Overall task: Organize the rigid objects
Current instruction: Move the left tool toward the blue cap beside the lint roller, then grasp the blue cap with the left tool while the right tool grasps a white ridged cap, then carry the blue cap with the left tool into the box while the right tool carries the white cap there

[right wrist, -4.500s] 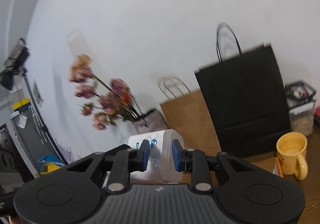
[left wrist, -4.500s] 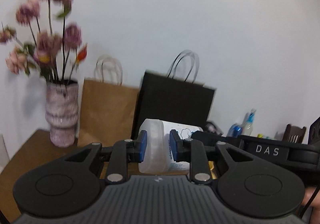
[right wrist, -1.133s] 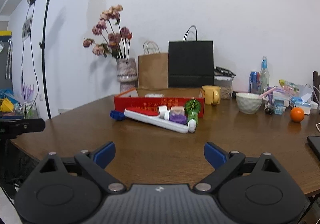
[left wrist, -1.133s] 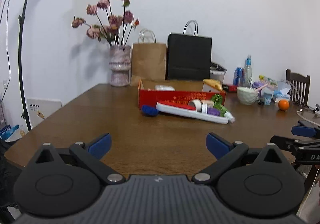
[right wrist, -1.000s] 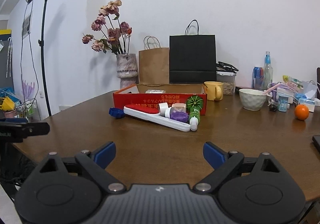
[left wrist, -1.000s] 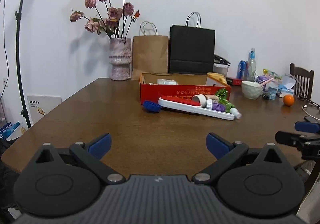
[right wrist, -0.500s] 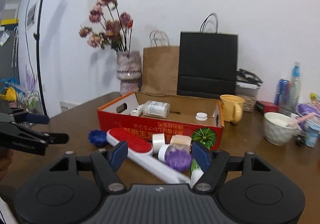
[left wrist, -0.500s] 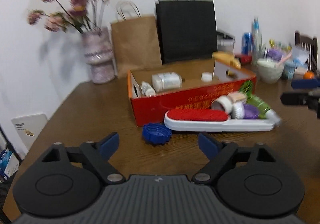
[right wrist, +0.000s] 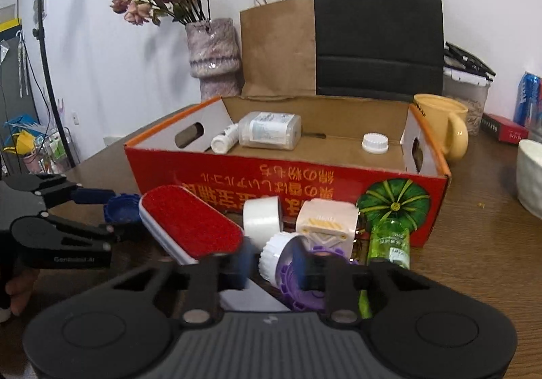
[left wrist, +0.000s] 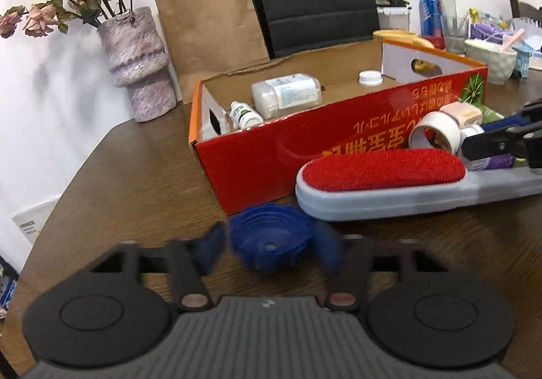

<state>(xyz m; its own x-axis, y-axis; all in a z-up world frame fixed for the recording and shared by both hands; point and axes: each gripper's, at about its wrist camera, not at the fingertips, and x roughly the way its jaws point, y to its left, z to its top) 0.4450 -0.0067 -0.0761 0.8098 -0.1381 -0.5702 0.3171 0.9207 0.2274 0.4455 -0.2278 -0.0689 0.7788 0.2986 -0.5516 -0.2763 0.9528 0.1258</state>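
Observation:
A red cardboard box holds a clear jar, a small white bottle and a white cap. In front of it lie a red-topped lint brush, a tape roll, a cream block, a green bottle and a purple-and-white jar. My left gripper has its blurred fingers around a blue cap. My right gripper has its fingers either side of the purple-and-white jar.
A vase of dried flowers, a brown paper bag and a black bag stand behind the box. A yellow mug, a white bowl, cans and bottles are at the right. The wooden table's left edge is close.
Both grippers have moved forward and down toward the objects and their jaws have narrowed, the left around the blue cap, the right around the purple-and-white jar.

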